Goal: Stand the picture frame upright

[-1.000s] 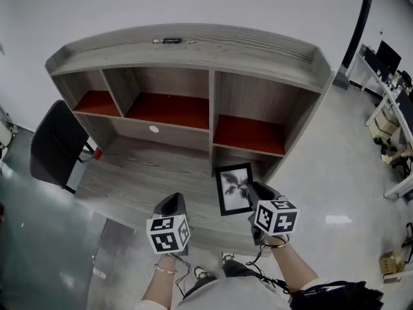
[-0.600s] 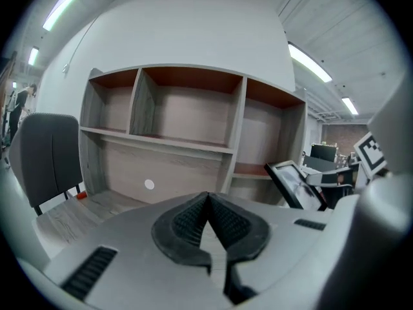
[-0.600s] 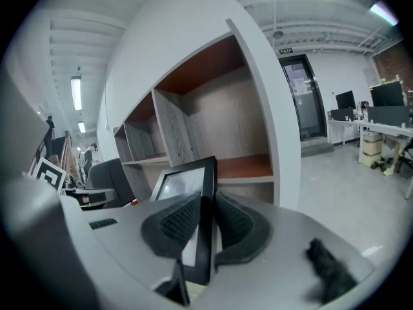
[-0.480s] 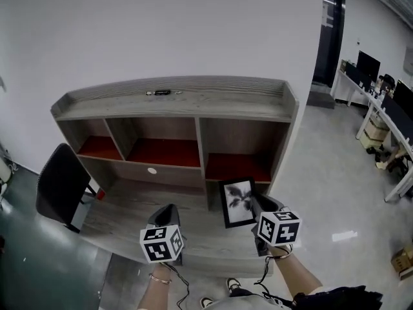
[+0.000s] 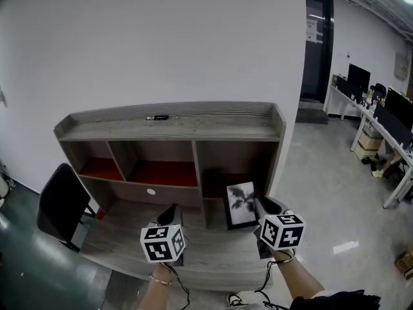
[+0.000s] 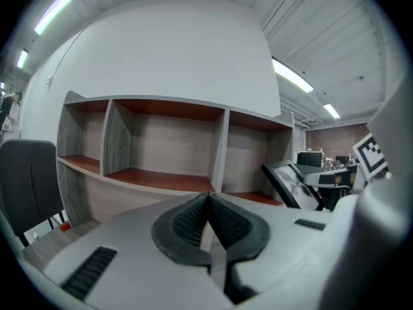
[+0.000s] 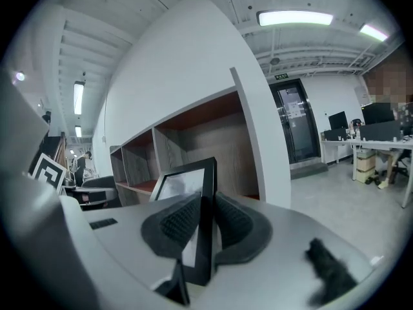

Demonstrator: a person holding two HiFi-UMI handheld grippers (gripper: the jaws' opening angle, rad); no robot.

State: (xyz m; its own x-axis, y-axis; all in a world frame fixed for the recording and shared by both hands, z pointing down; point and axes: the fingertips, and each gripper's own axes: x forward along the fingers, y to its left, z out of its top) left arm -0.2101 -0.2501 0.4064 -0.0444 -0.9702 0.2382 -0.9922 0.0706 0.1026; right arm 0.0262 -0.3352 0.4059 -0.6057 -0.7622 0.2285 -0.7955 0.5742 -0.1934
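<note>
The right hand-held gripper (image 5: 259, 205) pinches the edge of the picture frame (image 5: 241, 205) over the worktop (image 5: 122, 230), and the left hand-held gripper (image 5: 170, 213) is squeezed together, holding nothing.

- The shelf unit (image 5: 213, 129) stands along the desk's (image 5: 122, 234) rear edge, against the wall.
- Your picture frame (image 5: 241, 205) is toward the desk's right end, before the shelf unit's right-hand compartment. It sits between the jaws of your right gripper (image 5: 259, 206); its lower edge may be resting on the desk, but the view is too poor to tell.
- Your left gripper (image 5: 169, 216) is over the desk's front edge, left of the picture frame and apart from it.
- A chair (image 5: 58, 205) stands off the desk's left end.
- A small object (image 5: 157, 117) lies on the shelf unit's top, left of centre.
</note>
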